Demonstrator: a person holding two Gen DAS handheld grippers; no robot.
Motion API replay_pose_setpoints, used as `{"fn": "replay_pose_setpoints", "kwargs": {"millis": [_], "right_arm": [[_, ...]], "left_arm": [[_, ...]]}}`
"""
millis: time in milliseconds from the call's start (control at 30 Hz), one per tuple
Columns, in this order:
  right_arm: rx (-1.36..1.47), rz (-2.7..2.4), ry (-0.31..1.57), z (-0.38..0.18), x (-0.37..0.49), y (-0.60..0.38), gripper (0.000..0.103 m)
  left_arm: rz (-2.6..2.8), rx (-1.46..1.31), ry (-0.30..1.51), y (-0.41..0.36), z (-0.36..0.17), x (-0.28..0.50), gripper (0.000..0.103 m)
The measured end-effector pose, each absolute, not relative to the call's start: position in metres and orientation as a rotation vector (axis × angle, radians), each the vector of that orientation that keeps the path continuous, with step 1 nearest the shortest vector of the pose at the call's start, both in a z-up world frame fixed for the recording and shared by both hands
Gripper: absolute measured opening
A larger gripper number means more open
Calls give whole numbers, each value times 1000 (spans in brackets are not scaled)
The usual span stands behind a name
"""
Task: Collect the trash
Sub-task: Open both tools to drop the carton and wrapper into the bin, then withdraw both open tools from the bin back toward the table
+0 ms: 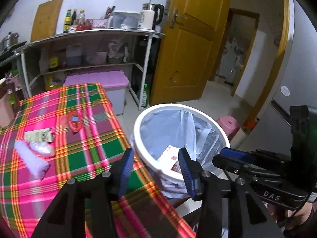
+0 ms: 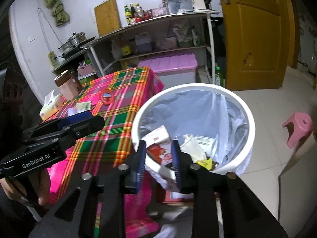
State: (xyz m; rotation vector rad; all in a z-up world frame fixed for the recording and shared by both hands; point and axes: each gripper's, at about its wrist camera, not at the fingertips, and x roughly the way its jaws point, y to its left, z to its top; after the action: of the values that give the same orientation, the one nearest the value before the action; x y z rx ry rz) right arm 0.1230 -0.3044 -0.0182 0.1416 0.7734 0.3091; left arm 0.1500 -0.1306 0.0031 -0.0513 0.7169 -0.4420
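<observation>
My left gripper (image 1: 155, 168) hangs with its blue pads spread wide and nothing between them, straddling the gap where the plaid tablecloth (image 1: 85, 119) drops off beside the white trash bin (image 1: 138, 125). My right gripper (image 2: 158, 156) is parted about half as far, also empty, poised over the near rim of the trash bin (image 2: 245, 111); it sits just right of my left one.

The bin stands on the tiled floor, its rim nearly touching the table's right edge. Beyond the bin the floor is bare as far as the yellow door (image 2: 255, 33), with a pink stool (image 2: 298, 128) well off to the bin's right. Inside the liner lie a strawberry carton (image 2: 158, 148) and crumpled paper.

Left of the bin, on the cloth, trash lies scattered: a round red wrapper (image 1: 74, 122) nearest the bin, then a printed label packet (image 1: 38, 135) with its long axis running roughly parallel to the table's near edge, a crumpled white wad (image 1: 42, 148) touching it, and a pale purple roll (image 1: 31, 159) whose long axis slants from far-left towards near-right, pointing roughly bin-ward.
</observation>
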Motion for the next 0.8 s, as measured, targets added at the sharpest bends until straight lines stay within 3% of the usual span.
{"fn": "replay_pose_setpoints", "kwargs": {"millis": [800], "right_arm": [[67,445,775,-13,109,-243,30]], "left_arm": [[-262,-78,693,-62,0,107,46]]}}
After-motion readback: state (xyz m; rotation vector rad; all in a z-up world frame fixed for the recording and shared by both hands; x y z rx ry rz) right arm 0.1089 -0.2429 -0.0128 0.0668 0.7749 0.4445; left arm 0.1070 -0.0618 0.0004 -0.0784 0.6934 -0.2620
